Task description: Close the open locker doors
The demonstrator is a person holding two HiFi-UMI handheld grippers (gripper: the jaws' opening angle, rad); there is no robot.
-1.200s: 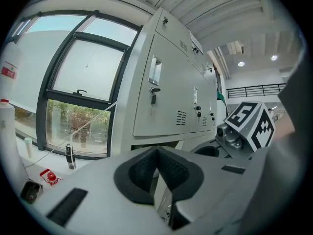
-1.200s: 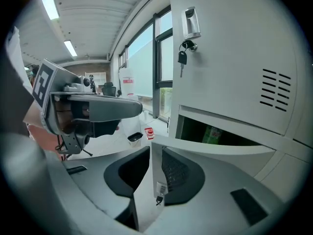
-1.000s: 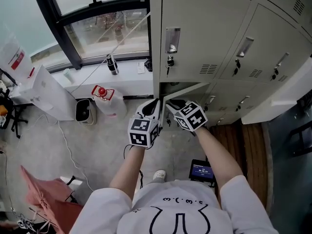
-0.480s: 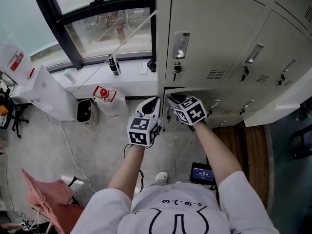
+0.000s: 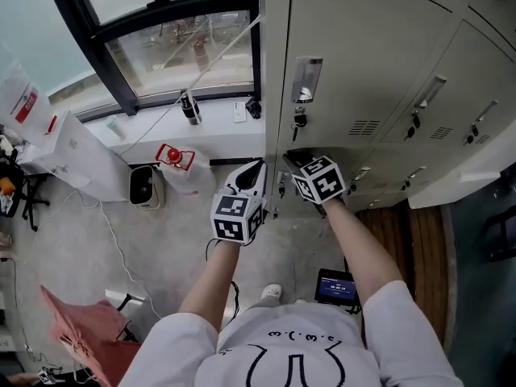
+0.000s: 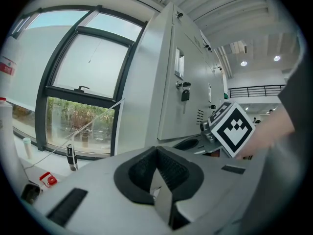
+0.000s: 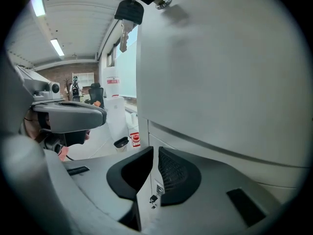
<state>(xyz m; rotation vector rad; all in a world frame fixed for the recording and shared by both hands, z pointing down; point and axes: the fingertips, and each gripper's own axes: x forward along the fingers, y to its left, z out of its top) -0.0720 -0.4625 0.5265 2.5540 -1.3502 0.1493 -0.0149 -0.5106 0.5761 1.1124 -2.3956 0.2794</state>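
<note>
The grey lockers (image 5: pixel 355 55) fill the upper right of the head view. The lower left door (image 7: pixel 176 140) lies about flush under the upper door, whose key (image 7: pixel 129 11) hangs overhead. My right gripper (image 5: pixel 292 161) points at that lower door near its left edge. Its jaws (image 7: pixel 152 153) have just been closing to a thin slit, with nothing between them. My left gripper (image 5: pixel 255 171) hovers just left of the locker's side wall. It is shut and empty (image 6: pixel 157 151). Whether either tip touches the door is hidden.
Further right a pale door (image 5: pixel 459 176) still sticks out from the lockers. A window (image 5: pixel 161 31) and its sill with a dark bottle (image 5: pixel 187 107) lie left. On the floor are a red-capped bag (image 5: pixel 171 156), a white appliance (image 5: pixel 141 185), a tablet (image 5: pixel 332 285) and red cloth (image 5: pixel 81 329).
The lower left door, ajar a second ago, has swung in against the lockers. Both grippers have moved forward toward them, the right one following the door.
</note>
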